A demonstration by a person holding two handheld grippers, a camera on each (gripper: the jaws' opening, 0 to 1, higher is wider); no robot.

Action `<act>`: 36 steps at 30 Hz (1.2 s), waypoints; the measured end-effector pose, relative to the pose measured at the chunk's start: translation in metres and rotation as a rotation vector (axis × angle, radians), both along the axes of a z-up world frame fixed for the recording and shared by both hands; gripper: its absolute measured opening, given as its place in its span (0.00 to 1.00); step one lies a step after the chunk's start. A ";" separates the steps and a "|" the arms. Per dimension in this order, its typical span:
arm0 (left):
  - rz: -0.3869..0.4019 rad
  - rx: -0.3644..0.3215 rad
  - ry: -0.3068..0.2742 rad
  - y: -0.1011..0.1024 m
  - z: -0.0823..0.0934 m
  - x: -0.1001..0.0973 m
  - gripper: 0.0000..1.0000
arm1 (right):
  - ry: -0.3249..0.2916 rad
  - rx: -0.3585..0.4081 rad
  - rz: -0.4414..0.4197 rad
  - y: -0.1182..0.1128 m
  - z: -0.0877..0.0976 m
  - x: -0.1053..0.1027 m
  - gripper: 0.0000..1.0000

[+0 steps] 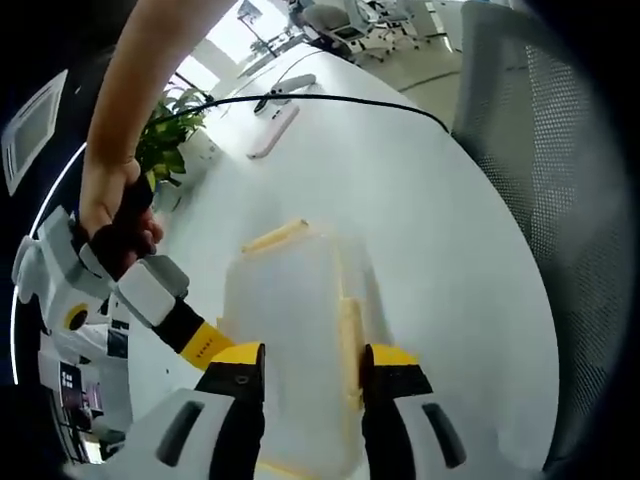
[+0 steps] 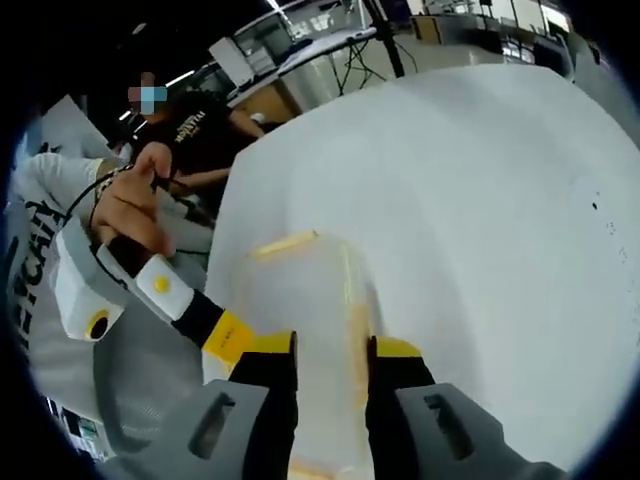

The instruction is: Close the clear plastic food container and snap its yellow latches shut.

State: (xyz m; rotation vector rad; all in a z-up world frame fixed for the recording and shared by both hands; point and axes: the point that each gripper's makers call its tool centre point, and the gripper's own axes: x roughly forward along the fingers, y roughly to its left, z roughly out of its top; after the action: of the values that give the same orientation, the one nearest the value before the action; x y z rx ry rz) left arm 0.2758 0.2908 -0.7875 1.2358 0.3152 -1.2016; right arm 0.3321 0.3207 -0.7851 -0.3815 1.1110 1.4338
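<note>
**Container lid on, latches being worked**

Container (image 1: 295, 330) of clear plastic lies on the white table (image 1: 440, 230), just ahead of the left gripper (image 1: 312, 372) and reaching down between its jaws. In the right gripper view the container (image 2: 305, 320) sits the same way in front of the right gripper (image 2: 330, 362). The lid looks to be resting on the box, though the clear plastic is blurred and the seam cannot be read.

One yellow latch (image 1: 275, 236) runs along the far edge, ahead of the left jaws. A second latch (image 1: 350, 345) lies along the side, just inside one jaw. Whether either is snapped flat cannot be told; the side one seems to be the one in hand. Closing looks done, and latching is probably part way.

Each gripper's jaws stand apart with the box between them, not clamped on it as far as can be seen.

From the side of each view comes the other gripper, held in a hand (image 1: 115, 215), its tip near the box's edge.
</note>
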 end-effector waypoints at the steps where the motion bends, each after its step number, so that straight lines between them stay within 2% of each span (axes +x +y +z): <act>1: 0.000 0.000 0.000 0.000 0.000 0.000 0.33 | -0.001 -0.001 0.001 0.000 0.001 0.001 0.21; 7: 0.001 0.002 -0.019 0.000 0.000 -0.002 0.34 | -0.006 0.011 -0.004 0.001 0.001 0.000 0.22; 12: 0.005 0.001 -0.028 0.000 0.002 -0.001 0.34 | -0.045 0.007 0.017 0.001 0.004 -0.003 0.22; 14: 0.005 0.002 -0.030 0.000 0.002 -0.001 0.35 | -0.053 0.005 0.018 -0.001 0.003 0.002 0.23; 20: -0.003 -0.007 -0.015 0.000 0.003 -0.001 0.36 | -0.074 0.008 0.013 -0.002 0.006 -0.003 0.24; 22: -0.005 -0.017 0.010 -0.001 0.003 -0.002 0.39 | -0.087 0.017 0.013 -0.002 0.007 -0.003 0.24; 24: 0.007 -0.042 0.077 -0.003 0.000 -0.009 0.48 | -0.104 0.030 0.013 -0.002 0.008 -0.001 0.25; 25: 0.005 -0.043 0.092 -0.004 -0.001 -0.011 0.53 | -0.109 0.035 0.011 -0.002 0.008 0.000 0.25; 27: 0.007 -0.045 0.095 -0.004 -0.001 -0.011 0.57 | -0.121 0.045 0.006 -0.002 0.009 0.000 0.25; 30: 0.000 -0.063 0.095 -0.006 0.002 -0.013 0.58 | -0.129 0.052 -0.012 -0.002 0.009 0.001 0.25; 33: 0.000 -0.103 0.144 -0.011 0.006 -0.019 0.63 | -0.143 0.055 -0.027 -0.003 0.010 0.003 0.27; 36: 0.017 -0.105 0.145 -0.008 0.006 -0.016 0.64 | -0.164 0.047 -0.031 -0.005 0.010 0.002 0.31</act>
State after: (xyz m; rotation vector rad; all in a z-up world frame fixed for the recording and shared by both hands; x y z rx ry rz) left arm 0.2594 0.2825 -0.7811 1.0559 0.3639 -1.2793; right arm 0.3339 0.3156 -0.7749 -0.4386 0.9454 1.3735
